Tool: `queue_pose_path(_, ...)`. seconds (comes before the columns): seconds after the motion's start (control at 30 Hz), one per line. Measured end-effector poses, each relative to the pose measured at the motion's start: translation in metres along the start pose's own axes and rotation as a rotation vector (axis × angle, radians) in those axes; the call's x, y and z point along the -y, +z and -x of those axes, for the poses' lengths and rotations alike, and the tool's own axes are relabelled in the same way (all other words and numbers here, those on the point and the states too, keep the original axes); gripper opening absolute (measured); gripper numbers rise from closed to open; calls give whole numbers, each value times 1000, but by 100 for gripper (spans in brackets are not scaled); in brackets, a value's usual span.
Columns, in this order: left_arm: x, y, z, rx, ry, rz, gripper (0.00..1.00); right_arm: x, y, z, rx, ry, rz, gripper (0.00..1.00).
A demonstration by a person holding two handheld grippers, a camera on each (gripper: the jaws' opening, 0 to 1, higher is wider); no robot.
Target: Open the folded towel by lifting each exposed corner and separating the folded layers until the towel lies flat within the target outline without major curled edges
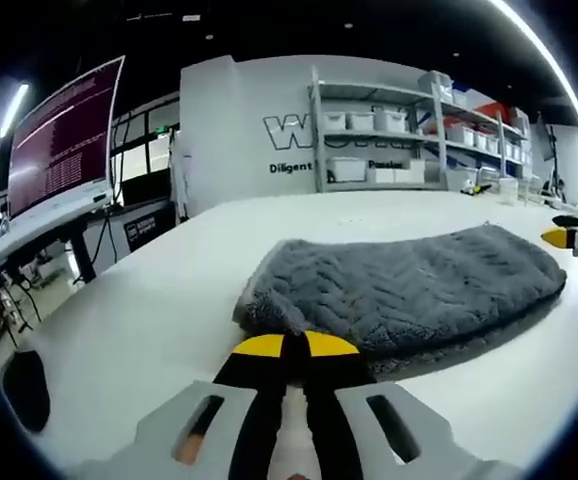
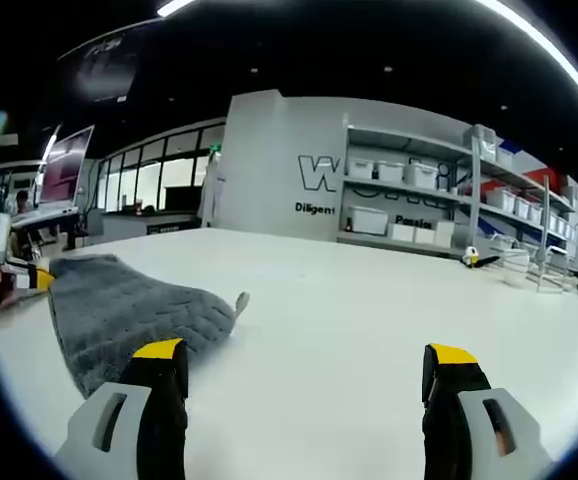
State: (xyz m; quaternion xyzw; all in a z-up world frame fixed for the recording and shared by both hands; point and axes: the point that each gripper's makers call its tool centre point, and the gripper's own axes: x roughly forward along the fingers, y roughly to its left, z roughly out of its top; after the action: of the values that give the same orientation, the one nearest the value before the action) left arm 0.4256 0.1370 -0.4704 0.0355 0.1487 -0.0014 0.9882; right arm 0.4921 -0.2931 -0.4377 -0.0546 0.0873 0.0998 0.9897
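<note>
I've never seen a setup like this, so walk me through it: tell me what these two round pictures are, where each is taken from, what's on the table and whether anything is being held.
There is no robot here. A person holds a hand tool with two fingers in each hand, and a fisheye camera rides on each tool, looking forward along those fingers.

The left gripper view shows the left gripper at the bottom: black fingers with yellow tips, pressed together, right at the near edge of a grey towel. Whether cloth is pinched between them I cannot tell. The towel lies folded on a white table. The other tool's yellow tip peeks in at the right edge.

The right gripper view shows the right gripper with its fingers spread wide, holding nothing, over bare table beside the same towel.

Behind are shelves with bins and a monitor.
</note>
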Motion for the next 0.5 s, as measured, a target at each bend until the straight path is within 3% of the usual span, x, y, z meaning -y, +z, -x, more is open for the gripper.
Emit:
queue_pose_path(0.2,-2,10,4,67,-19,69,22,-2,-2,7,0,-1,3,99)
queue_pose_path(0.5,-1,26,4,143,-15,51,52,-6,-5,16,-2,-4,8,99)
